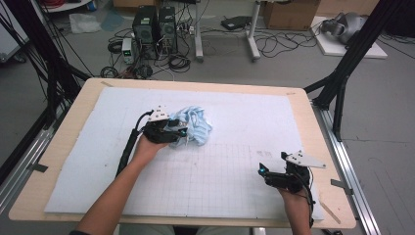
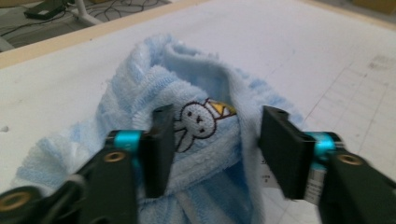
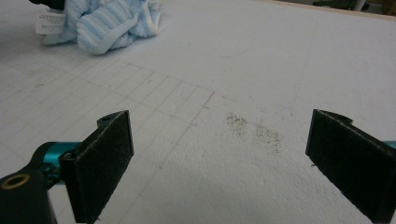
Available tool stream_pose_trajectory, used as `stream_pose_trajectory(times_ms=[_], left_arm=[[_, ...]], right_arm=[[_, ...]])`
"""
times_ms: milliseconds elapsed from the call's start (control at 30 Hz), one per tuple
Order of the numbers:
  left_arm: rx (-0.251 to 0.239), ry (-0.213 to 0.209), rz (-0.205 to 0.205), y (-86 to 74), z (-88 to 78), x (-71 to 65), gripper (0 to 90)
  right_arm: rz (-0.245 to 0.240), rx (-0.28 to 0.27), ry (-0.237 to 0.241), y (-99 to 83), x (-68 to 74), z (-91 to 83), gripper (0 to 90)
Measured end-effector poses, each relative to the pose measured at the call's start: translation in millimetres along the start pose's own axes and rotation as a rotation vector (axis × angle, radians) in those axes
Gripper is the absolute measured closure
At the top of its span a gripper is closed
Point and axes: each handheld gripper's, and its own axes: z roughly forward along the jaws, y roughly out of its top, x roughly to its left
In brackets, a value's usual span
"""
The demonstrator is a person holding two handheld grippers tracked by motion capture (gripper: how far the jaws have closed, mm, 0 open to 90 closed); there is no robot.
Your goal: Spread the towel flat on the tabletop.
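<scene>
A crumpled light-blue towel lies on the white gridded mat, left of centre. My left gripper is at the towel's left side. In the left gripper view its jaws straddle a raised fold of the towel that bears an embroidered rabbit. The pads brush the cloth but do not visibly squeeze it, so my left gripper reads as open. My right gripper rests low over the mat at the front right, wide open and holding nothing. From there the towel shows far off.
The mat covers a wooden table with black frame posts at both sides. A smudge of dark specks marks the mat ahead of my right gripper. A white label hangs from the towel. Computers and cables sit on the floor beyond the table.
</scene>
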Motion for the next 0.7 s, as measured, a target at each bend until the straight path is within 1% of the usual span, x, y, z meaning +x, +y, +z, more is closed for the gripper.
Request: stream_pose_trajectory(times_ms=[33,100,167,200,233,267,300,400,433,500,567,600,700], left_arm=[[0.012,0.001,0.013,-0.1,0.2,-0.6,57.6],[0.017,0.007,0.03,1.0,-2.7,-0.3,75.9],[-0.007,-0.028,-0.007,2.9,-8.9,2.6,81.8],[-0.015,-0.042,-0.017,4.3,-13.2,3.9,82.9],[-0.017,-0.049,-0.011,5.8,-18.0,4.1,82.9],[-0.029,-0.07,-0.004,8.3,-27.6,4.3,83.6],[-0.029,-0.07,-0.004,8.3,-27.6,4.3,83.9],[-0.083,-0.096,-0.006,11.9,-43.8,3.2,84.1],[-0.099,-0.111,-0.002,13.4,-50.6,2.6,84.1],[-0.117,-0.123,0.002,15.1,-59.3,1.3,84.1],[-0.129,-0.143,0.011,15.4,-68.8,-0.7,84.1],[-0.13,-0.153,0.016,14.8,-73.1,-1.9,84.1],[-0.121,-0.177,0.038,9.4,-85.5,-7.1,84.1]], right_arm=[[0.0,0.0,-0.001,-0.1,-0.2,-0.2,6.6],[0.004,-0.001,-0.001,-0.2,-0.8,-0.7,6.6],[0.01,-0.002,-0.003,-0.4,-1.6,-1.4,6.6],[0.012,-0.002,-0.005,-0.7,-2.0,-1.4,6.6],[0.012,-0.002,-0.005,-0.7,-2.0,-1.4,6.6],[0.015,0.0,-0.003,-0.7,-1.8,-1.5,6.6],[0.015,0.0,-0.003,-0.7,-1.8,-1.5,6.6],[0.016,-0.003,-0.003,0.2,-0.7,-1.3,6.6],[0.012,-0.004,-0.004,0.6,0.1,-1.3,6.6],[0.012,-0.005,-0.004,0.6,0.3,-1.0,6.6],[0.011,-0.002,-0.004,0.8,0.6,-0.6,6.6],[0.016,-0.001,-0.002,0.9,1.2,-0.4,6.6],[0.008,-0.003,-0.003,1.1,1.5,0.5,6.6]])
